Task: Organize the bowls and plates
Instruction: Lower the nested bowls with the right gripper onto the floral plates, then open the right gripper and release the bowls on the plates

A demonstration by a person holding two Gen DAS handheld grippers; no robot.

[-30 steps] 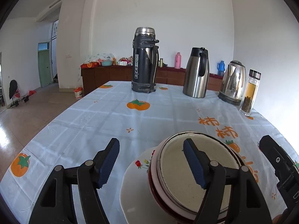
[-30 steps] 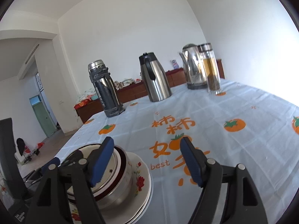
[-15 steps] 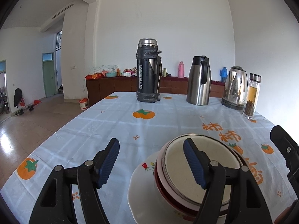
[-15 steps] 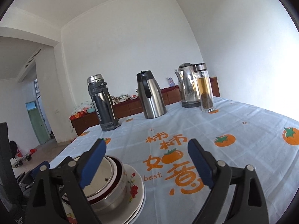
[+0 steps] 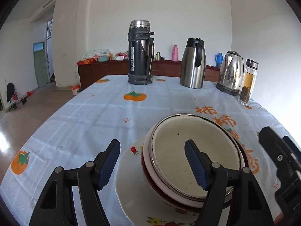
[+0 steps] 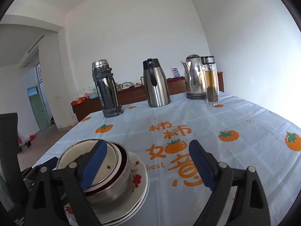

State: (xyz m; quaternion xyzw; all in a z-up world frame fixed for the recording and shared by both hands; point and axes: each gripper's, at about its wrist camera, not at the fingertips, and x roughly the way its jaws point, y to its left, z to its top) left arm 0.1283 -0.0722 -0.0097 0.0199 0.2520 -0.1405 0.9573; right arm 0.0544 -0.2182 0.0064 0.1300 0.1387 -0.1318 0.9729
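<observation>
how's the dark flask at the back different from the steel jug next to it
The dark flask is taller and straight-sided, with a scuffed black body and a bare metal cap. The steel jug is shorter, widens toward its base, is shiny, and has a black lid and handle. Both stand upright on the tablecloth.

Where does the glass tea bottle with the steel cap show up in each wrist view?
Left wrist: glass tea bottle at far right, right of the electric kettle.
Right wrist: glass tea bottle right of centre, overlapping the kettle.
Shared landmark: steel carafe with black handle.
</observation>
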